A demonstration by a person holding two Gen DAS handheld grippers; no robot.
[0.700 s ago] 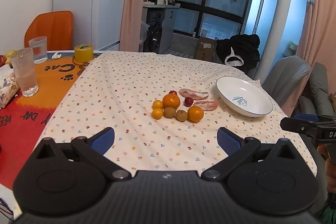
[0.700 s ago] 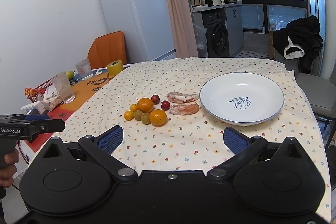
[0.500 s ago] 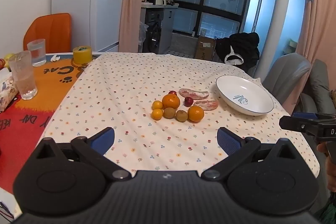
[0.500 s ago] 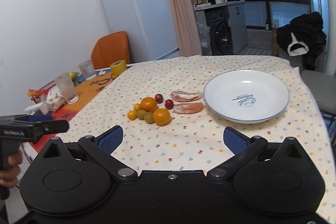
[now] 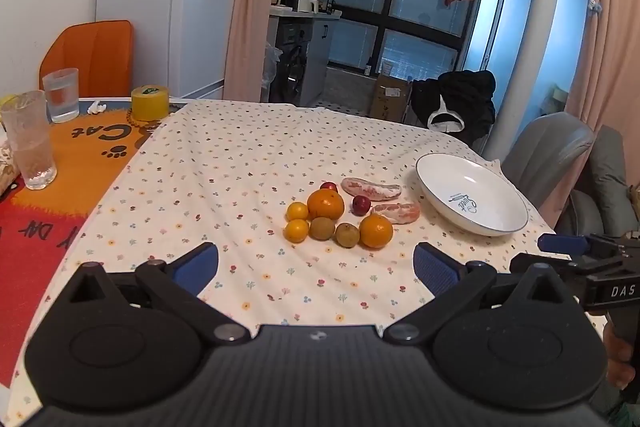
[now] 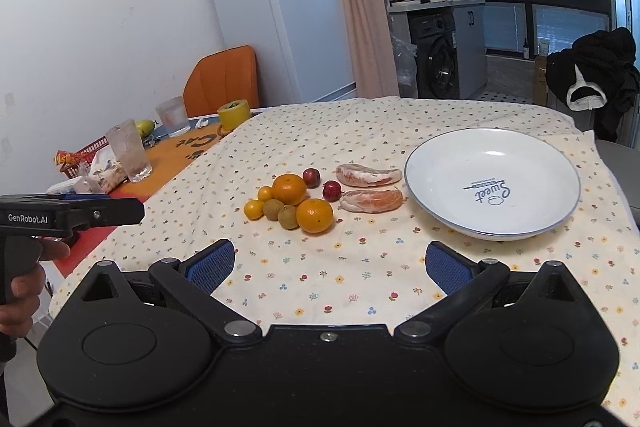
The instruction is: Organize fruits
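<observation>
A cluster of fruit lies mid-table on the flowered cloth: two oranges (image 5: 325,203) (image 6: 314,215), two small yellow fruits (image 5: 296,230), two brown-green fruits (image 5: 322,227) and two small red fruits (image 6: 332,189). Two pink meat-like pieces (image 6: 368,175) lie between the fruit and a white plate (image 6: 440,195) that has nothing on it. My left gripper (image 5: 316,265) is open, well short of the fruit. My right gripper (image 6: 330,263) is open too, nearer the plate (image 5: 440,195). Each gripper shows in the other's view, held by a hand.
Two glasses (image 5: 29,141) and a yellow tape roll (image 5: 150,103) stand on the orange mat at the left. An orange chair (image 5: 90,57), a white fridge (image 6: 280,7) and a grey chair (image 5: 548,147) surround the table. A red basket with snacks (image 6: 86,163) sits far left.
Both grippers have drifted a little closer to the fruit and plate. Their jaws stayed open and nothing on the table moved.
</observation>
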